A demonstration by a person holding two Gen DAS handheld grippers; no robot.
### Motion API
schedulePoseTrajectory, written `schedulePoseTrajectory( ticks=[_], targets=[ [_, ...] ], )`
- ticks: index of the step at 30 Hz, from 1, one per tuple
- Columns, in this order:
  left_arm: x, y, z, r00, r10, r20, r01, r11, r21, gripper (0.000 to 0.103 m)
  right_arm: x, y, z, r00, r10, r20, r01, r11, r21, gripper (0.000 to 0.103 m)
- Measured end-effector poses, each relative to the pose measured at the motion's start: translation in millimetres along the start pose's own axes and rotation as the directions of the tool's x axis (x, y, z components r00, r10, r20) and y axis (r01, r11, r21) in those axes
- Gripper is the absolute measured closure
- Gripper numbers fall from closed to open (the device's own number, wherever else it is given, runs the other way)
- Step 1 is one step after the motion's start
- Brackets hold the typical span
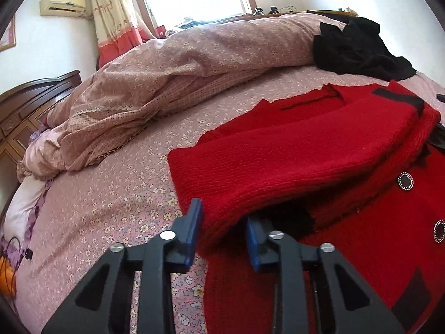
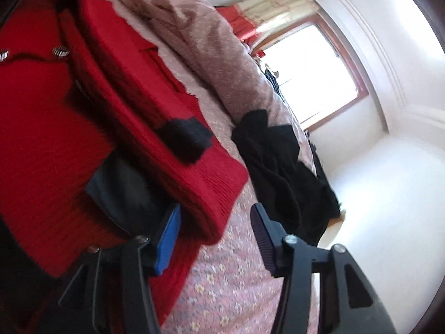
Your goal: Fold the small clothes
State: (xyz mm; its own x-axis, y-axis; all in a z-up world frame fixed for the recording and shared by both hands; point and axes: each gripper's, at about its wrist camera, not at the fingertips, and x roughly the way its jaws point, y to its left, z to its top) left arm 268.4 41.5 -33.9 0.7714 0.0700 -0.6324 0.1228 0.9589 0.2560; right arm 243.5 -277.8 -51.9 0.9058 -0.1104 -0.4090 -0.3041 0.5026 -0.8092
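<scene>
A red knitted cardigan point(image 1: 292, 156) with black trim and round metal-rimmed buttons lies on the floral bed sheet point(image 1: 111, 194). One red sleeve is folded across its body. My left gripper point(image 1: 224, 225) is open, with its jaws on either side of the folded sleeve's edge. In the right wrist view the cardigan point(image 2: 41, 139) fills the left side, with a black cuff patch point(image 2: 183, 139). My right gripper point(image 2: 217, 231) is open, and the sleeve's rounded fold sits between its jaws.
A rumpled pink floral quilt point(image 1: 172, 66) lies along the far side of the bed. A black garment point(image 1: 358, 47) lies heaped beyond the cardigan; it also shows in the right wrist view point(image 2: 281, 167). A wooden headboard point(image 1: 33, 103) stands at left.
</scene>
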Motion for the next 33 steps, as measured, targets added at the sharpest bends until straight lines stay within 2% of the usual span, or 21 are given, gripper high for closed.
schedulePoseTrajectory(
  ticks=[1,3,6,11,23,25,26,27,28,29,30,32,33],
  targets=[
    [0,0,0,1.000,-0.002,0.001,0.002,1.000,0.002,0.095,2,2,2,1.000,0.007,0.005,-0.007,1.000,-0.007,0.064],
    [0,0,-2,1.000,-0.009,0.003,0.009,1.000,0.006,0.099,6,6,5,0.999,0.043,0.007,-0.043,0.999,0.005,0.085],
    [1,0,-5,1.000,0.002,-0.008,-0.002,1.000,0.004,0.100,15,16,5,1.000,-0.001,-0.020,0.001,1.000,0.002,0.093],
    [2,7,-9,1.000,0.024,-0.019,-0.024,0.999,-0.043,0.100,15,12,3,0.998,-0.020,-0.054,0.023,0.998,0.057,0.094],
    [-5,19,-15,1.000,0.025,-0.016,-0.027,0.996,-0.080,0.100,15,18,1,0.993,-0.077,-0.087,0.081,0.996,0.047,0.093],
    [-6,21,-16,1.000,0.018,-0.015,-0.019,0.996,-0.084,0.100,12,16,2,0.995,-0.069,-0.072,0.073,0.996,0.051,0.088],
    [-7,21,-16,1.000,0.019,-0.016,-0.020,0.996,-0.085,0.100,8,11,1,0.997,-0.027,-0.067,0.032,0.996,0.078,0.082],
    [-6,21,-16,1.000,0.019,-0.018,-0.021,0.996,-0.085,0.098,1,2,0,0.997,0.052,-0.049,-0.045,0.990,0.134,0.073],
    [-5,20,-16,1.000,0.019,-0.025,-0.021,0.996,-0.081,0.097,-6,-9,-1,0.992,0.121,-0.023,-0.115,0.974,0.196,0.068],
    [-4,18,-15,0.999,0.020,-0.033,-0.022,0.997,-0.074,0.096,-14,-21,-2,0.980,0.200,0.017,-0.197,0.942,0.273,0.057],
    [-3,17,-15,0.999,0.021,-0.041,-0.023,0.997,-0.069,0.094,-23,-36,-3,0.960,0.271,0.067,-0.277,0.892,0.356,0.049],
    [-2,15,-14,0.999,0.021,-0.049,-0.024,0.997,-0.067,0.093,-34,-61,-3,0.911,0.373,0.176,-0.410,0.768,0.492,0.042],
    [-2,15,-14,0.998,0.022,-0.051,-0.025,0.997,-0.068,0.091,-34,-67,-2,0.895,0.394,0.207,-0.442,0.728,0.525,0.041]
  ],
)
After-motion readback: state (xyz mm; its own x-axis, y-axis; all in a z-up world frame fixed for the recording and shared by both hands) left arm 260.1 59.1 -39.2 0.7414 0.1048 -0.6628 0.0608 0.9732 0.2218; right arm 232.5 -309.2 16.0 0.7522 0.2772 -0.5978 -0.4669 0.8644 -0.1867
